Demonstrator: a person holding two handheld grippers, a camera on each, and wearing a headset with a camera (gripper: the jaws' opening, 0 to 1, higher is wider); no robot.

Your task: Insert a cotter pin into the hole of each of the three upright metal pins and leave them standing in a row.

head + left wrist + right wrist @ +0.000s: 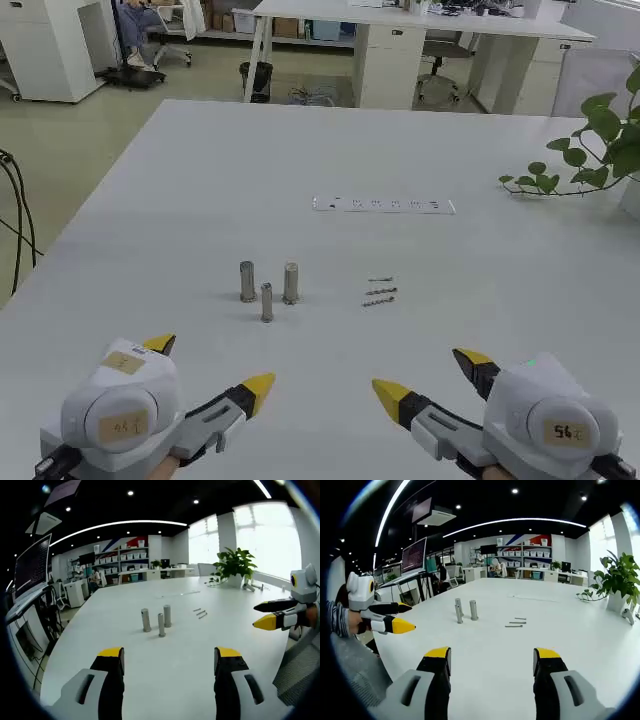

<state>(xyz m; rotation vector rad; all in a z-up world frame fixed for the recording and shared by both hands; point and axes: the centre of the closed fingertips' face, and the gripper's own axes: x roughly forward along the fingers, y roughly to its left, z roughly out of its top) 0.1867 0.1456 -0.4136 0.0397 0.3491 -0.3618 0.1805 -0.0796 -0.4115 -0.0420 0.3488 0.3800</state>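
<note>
The left gripper (210,363) and the right gripper (430,375) hang side by side over the near edge of a white bench (150,200). Each has its yellow-tipped jaws spread wide and nothing between them. The two point inward and forward, well apart from each other and not touching the bench top.

Beyond the gap between them, toward the middle of the bench, the three metal pins (267,301) stand upright in a tight cluster. Two stand side by side at the back. The third, which looks shorter, stands just in front of the space between them, so they form a triangle and not a line.

Near the pins' right side, but apart from them, the three cotter pins (381,290) lie flat on the bench top. They are parallel, ranked one behind another from near to far.

Farther on toward the far edge, a white power strip (384,205) lies crosswise on the bench. A potted plant (600,140) trails leafy stems over the right edge.

In each gripper view the other gripper reaches in from the side, its jaws parted.
</note>
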